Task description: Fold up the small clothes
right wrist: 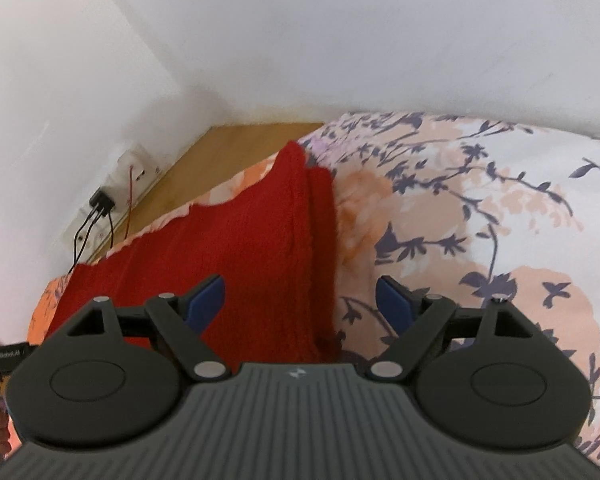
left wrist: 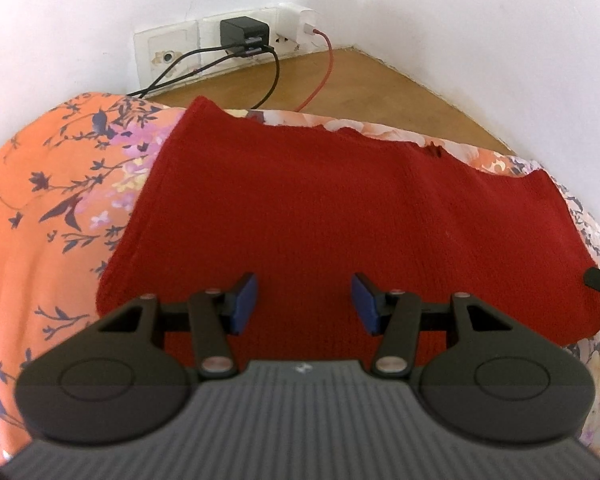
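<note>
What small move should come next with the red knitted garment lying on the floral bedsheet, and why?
Probably lower the right gripper onto the near right edge of the red knitted garment and close. Its jaws stand open and empty straddling that edge; the left gripper hovers open over the garment, which lies flat on the floral bedsheet, seemingly already folded lengthwise.

red knit garment [left wrist: 340,208] flat | floral bedsheet [left wrist: 48,200] | left gripper [left wrist: 304,304] jaws apart, empty
</note>
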